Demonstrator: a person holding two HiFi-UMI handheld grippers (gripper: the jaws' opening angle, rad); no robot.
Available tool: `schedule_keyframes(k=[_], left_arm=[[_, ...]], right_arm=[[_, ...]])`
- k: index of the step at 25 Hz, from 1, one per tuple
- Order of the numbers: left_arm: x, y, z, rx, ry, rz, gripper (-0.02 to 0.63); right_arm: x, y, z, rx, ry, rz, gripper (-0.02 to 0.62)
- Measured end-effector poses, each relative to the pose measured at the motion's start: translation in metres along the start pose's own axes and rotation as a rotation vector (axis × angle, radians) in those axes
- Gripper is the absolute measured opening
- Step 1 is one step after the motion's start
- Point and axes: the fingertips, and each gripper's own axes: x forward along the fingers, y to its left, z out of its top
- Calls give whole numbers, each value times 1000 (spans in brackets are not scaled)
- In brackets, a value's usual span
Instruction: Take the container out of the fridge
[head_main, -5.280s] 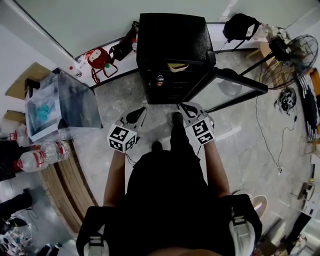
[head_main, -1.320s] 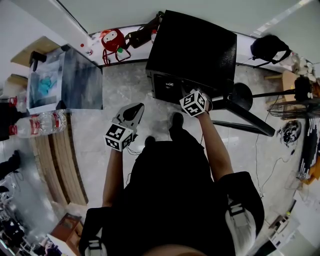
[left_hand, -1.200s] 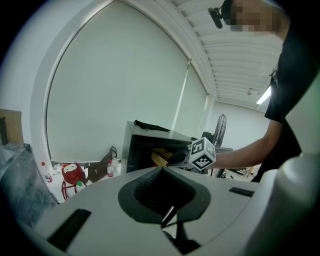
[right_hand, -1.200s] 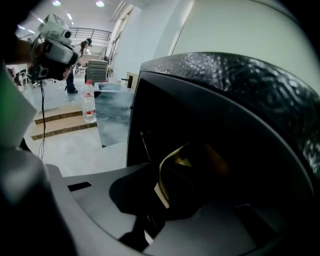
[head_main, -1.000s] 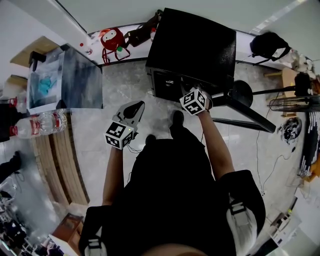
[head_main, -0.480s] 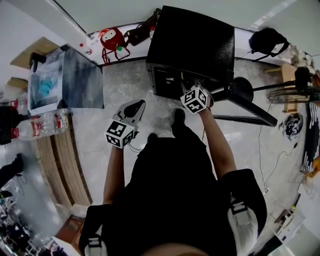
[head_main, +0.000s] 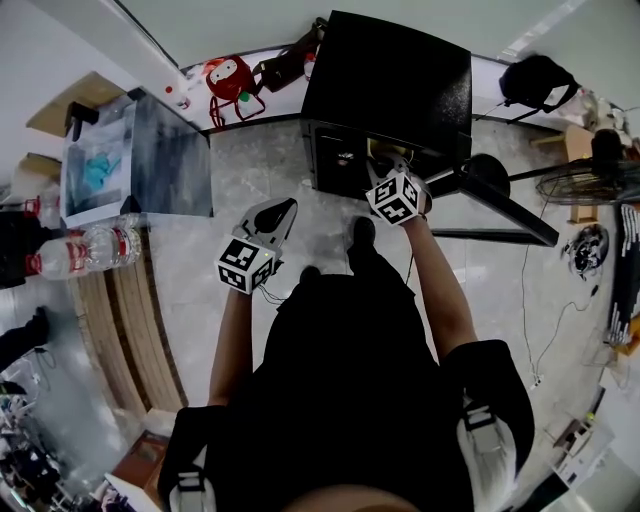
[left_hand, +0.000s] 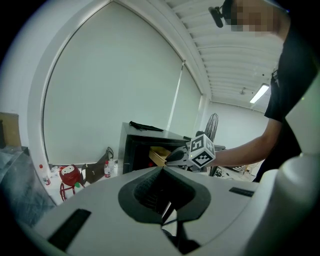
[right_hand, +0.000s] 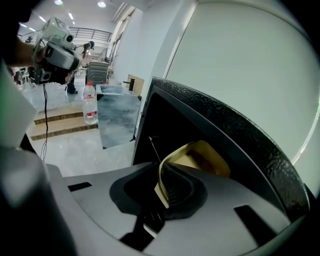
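A black mini fridge (head_main: 390, 80) stands on the floor with its door (head_main: 500, 205) swung open to the right. My right gripper (head_main: 385, 162) is at the fridge's opening, shut on the rim of a yellow container (right_hand: 200, 155) that sits tilted just inside. The left gripper view also shows the container (left_hand: 159, 154) as a yellow edge in the fridge (left_hand: 135, 145), in front of the right gripper (left_hand: 172, 157). My left gripper (head_main: 285, 208) hangs back over the floor, left of the fridge. It is shut, with nothing in it.
A clear plastic box (head_main: 140, 155) stands at the left, with water bottles (head_main: 95, 245) and wooden steps (head_main: 120, 320) beside it. A red toy (head_main: 228, 75) and a dark bag lie against the wall. A fan (head_main: 590, 180) and cables are at the right.
Since five seconds ago my right gripper has gone forward into the fridge opening and shut on the container. Over the last second both grippers have barely moved.
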Motion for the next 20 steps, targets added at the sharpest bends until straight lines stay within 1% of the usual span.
schedule_keyframes(k=[8,12,20], left_arm=[[-21,-9,-6,9,1,-14,15],[-30,-11,-16,9,5,-21,15],[-59,-13,-26,13,-6,-27,15]], right_arm=[[-14,17,3,12,-3,-14,35],[-18,22,1,14,2,-29,35],[-30,53,2,27,9,-34,35]])
